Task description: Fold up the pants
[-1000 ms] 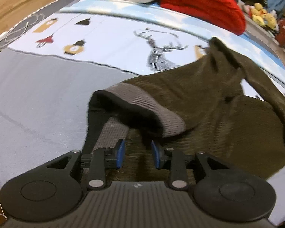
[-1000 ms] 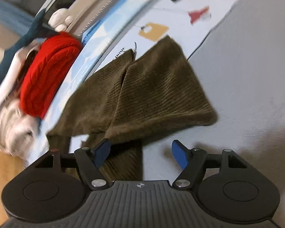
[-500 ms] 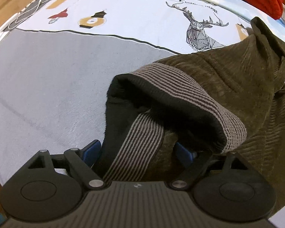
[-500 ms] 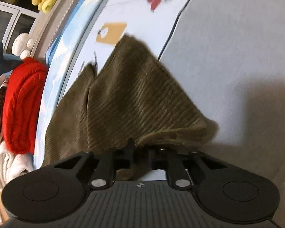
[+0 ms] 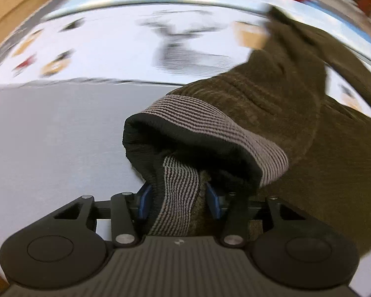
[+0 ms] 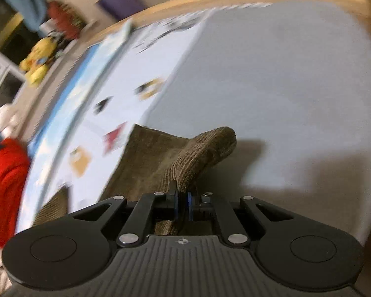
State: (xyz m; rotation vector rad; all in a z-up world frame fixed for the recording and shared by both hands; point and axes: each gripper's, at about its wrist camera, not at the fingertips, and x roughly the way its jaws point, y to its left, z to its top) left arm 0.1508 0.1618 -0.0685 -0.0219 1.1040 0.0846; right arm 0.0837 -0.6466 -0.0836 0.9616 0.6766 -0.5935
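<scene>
Now both grippers grip the brown corduroy pants on the bed.

Seen from the left wrist, the left gripper (image 5: 178, 199) has its blue pads pressed against the striped grey waistband (image 5: 210, 121) of the pants (image 5: 284, 113), the band bunched between them and its dark opening gaping just ahead. From there the brown cloth runs away over the grey sheet (image 5: 49, 136) toward the bed's far right corner, crossing onto the white printed part with the blurred deer (image 5: 185, 49). Seen from the right wrist, the right gripper (image 6: 183, 201) is clenched on a raised ridge of corduroy (image 6: 197, 153), the pads nearly meeting. A red blanket (image 6: 5, 185) lies by the left edge there, with a yellow plush toy (image 6: 39, 59) farther back.
</scene>
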